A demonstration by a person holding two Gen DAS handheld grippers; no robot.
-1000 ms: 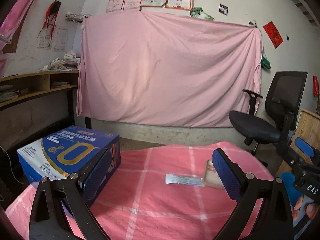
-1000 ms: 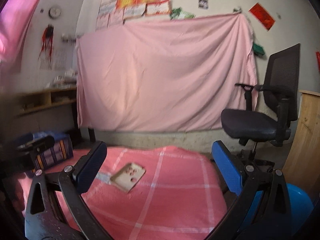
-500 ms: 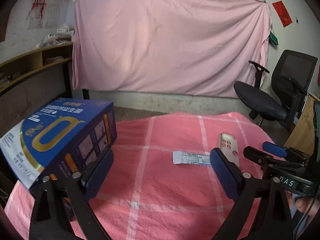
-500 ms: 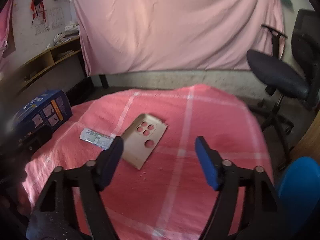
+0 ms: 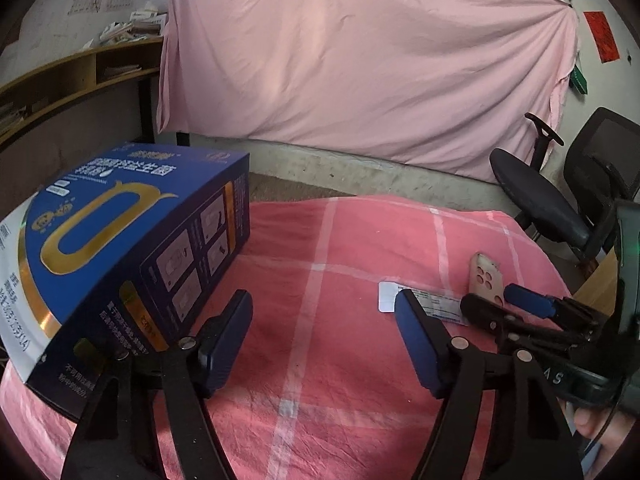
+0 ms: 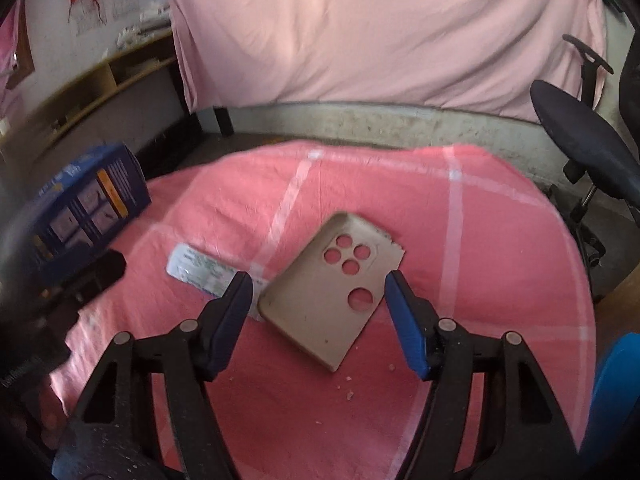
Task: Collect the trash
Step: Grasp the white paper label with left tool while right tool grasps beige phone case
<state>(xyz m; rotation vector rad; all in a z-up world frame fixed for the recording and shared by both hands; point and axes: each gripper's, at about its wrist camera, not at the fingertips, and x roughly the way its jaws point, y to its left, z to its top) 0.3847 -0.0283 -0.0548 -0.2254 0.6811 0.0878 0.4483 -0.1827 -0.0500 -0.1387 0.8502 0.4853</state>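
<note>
A beige phone case [image 6: 332, 292] with round holes lies flat on the pink checked cloth [image 6: 480, 240], partly over a white printed wrapper [image 6: 200, 266]. My right gripper [image 6: 318, 312] is open and hangs just above the case, its fingers on either side of it. In the left wrist view the case [image 5: 486, 280] and the wrapper [image 5: 390, 300] lie at the right. My left gripper [image 5: 324, 340] is open and empty over the cloth. A blue and gold carton [image 5: 120, 248] stands tilted at its left, close to the left finger [image 5: 226, 340].
The carton also shows at the left in the right wrist view [image 6: 88, 208]. A black office chair [image 5: 560, 200] stands beyond the table's right edge. A pink sheet [image 5: 340, 60] hangs on the back wall. Wooden shelves [image 5: 72, 76] run along the left. Crumbs [image 6: 348, 384] lie near the case.
Both grippers have tilted down and moved closer to the table. My right gripper has come over the phone case. The carton now looms larger at the left gripper's side.
</note>
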